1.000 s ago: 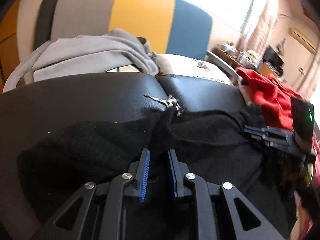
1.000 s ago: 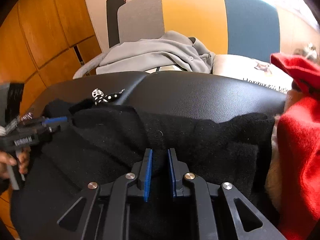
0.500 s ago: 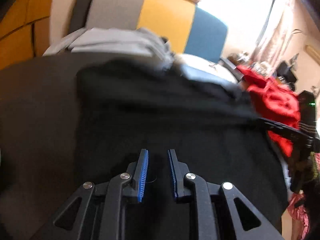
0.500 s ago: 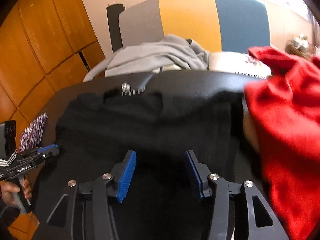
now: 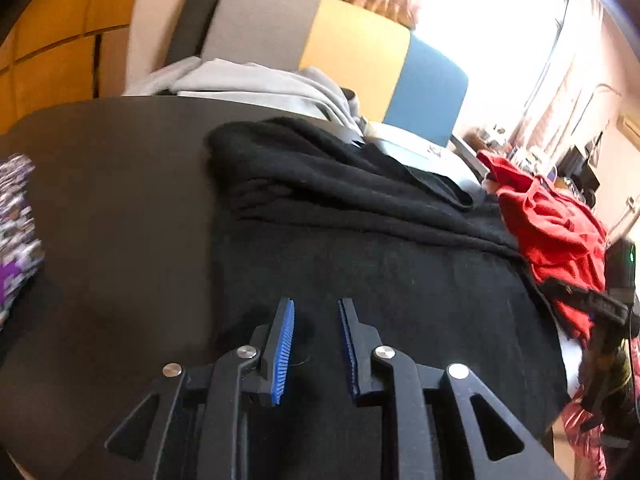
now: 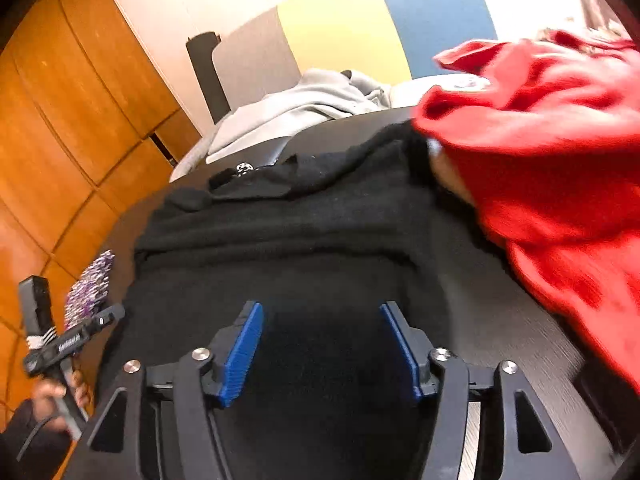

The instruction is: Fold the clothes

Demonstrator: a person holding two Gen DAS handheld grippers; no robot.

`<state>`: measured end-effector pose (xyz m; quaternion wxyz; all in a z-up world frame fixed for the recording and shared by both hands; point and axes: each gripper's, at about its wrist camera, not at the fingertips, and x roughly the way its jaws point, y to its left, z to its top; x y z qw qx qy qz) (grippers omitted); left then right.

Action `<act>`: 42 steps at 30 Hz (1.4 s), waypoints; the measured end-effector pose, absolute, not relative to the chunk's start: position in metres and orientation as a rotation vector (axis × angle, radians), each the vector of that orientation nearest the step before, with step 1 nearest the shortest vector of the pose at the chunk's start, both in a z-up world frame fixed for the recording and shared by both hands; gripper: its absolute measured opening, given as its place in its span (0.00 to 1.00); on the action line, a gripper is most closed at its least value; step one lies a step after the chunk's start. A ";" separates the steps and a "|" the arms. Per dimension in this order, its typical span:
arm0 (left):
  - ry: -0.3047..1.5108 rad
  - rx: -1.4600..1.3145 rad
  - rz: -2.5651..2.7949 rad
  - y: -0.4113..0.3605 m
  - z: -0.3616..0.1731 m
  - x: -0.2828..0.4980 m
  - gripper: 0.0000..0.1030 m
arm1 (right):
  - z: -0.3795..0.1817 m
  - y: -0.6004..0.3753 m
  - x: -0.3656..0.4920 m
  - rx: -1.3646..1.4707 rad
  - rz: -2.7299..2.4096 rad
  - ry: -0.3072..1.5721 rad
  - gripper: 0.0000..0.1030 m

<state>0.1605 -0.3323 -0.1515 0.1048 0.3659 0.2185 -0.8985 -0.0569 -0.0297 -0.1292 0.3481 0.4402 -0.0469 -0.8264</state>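
A black garment (image 5: 360,240) lies folded over on the dark table (image 5: 112,208); it also shows in the right wrist view (image 6: 280,248). My left gripper (image 5: 316,320) hovers above its near edge, its jaws a narrow gap apart with nothing between them. My right gripper (image 6: 320,332) is wide open and empty above the garment's near part. The left gripper also shows in the right wrist view (image 6: 92,324), held by a hand at the left. The right gripper shows at the right edge of the left wrist view (image 5: 600,304).
A red garment (image 6: 552,160) is piled at the table's right side, touching the black one. A grey garment (image 5: 260,84) lies behind the table against a grey, yellow and blue chair back (image 5: 352,48). A purple patterned cloth (image 5: 16,216) sits at the left edge.
Both grippers let go of the black garment and pulled back toward me. The garment's near half now lies folded over the far half. The right gripper opened wide; the left opened slightly.
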 end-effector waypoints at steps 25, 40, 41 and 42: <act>0.857 1.122 -2.714 -0.318 -0.174 0.239 0.39 | -0.170 0.052 0.014 1.227 -1.851 -0.460 0.65; 1.015 1.208 -2.625 -0.324 -0.179 0.233 0.04 | -0.167 0.039 0.014 1.299 -1.976 -0.309 0.06; 1.050 1.206 -2.627 -0.326 -0.179 0.233 0.04 | -0.167 0.039 0.014 1.305 -1.955 -0.335 0.06; 1.094 1.194 -2.644 -0.328 -0.179 0.235 0.04 | -0.168 0.041 0.014 1.303 -1.928 -0.363 0.06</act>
